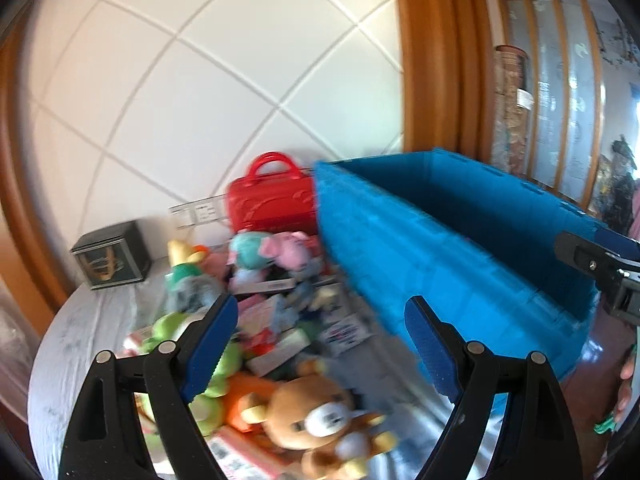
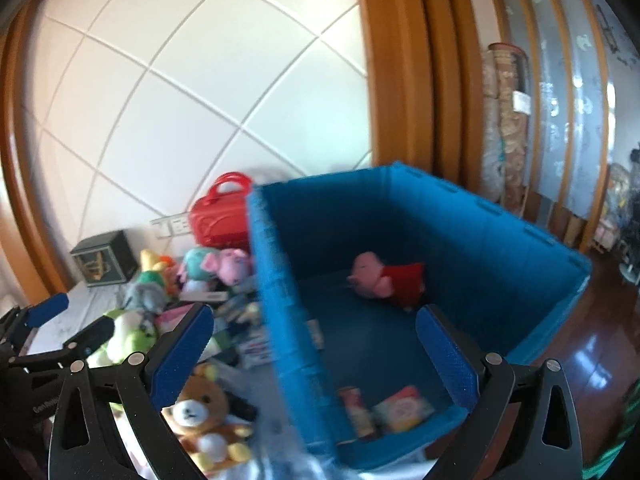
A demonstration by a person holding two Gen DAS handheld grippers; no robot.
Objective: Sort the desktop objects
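Note:
My left gripper [image 1: 320, 344] is open with nothing between its blue pads, above a pile of toys on a grey table [image 1: 80, 340]. A brown bear plush [image 1: 316, 416] lies just below it, beside green [image 1: 216, 372] and orange [image 1: 244, 396] plushes. My right gripper [image 2: 316, 356] is also open and empty, over the near left wall of a blue crate [image 2: 500, 280]. A pink pig plush in a red dress [image 2: 384, 280], a small can [image 2: 356, 408] and a small box [image 2: 402, 408] lie in the crate. The bear [image 2: 200, 412] lies left of the crate. Both views are motion-blurred.
A red carry case [image 1: 272, 200] stands against the white tiled wall behind the pile. A dark box [image 1: 112, 256] sits at the table's back left. Pink and teal plushes [image 1: 272, 252] and small packets fill the middle. A wooden door frame and dark wood floor [image 2: 592, 360] lie to the right.

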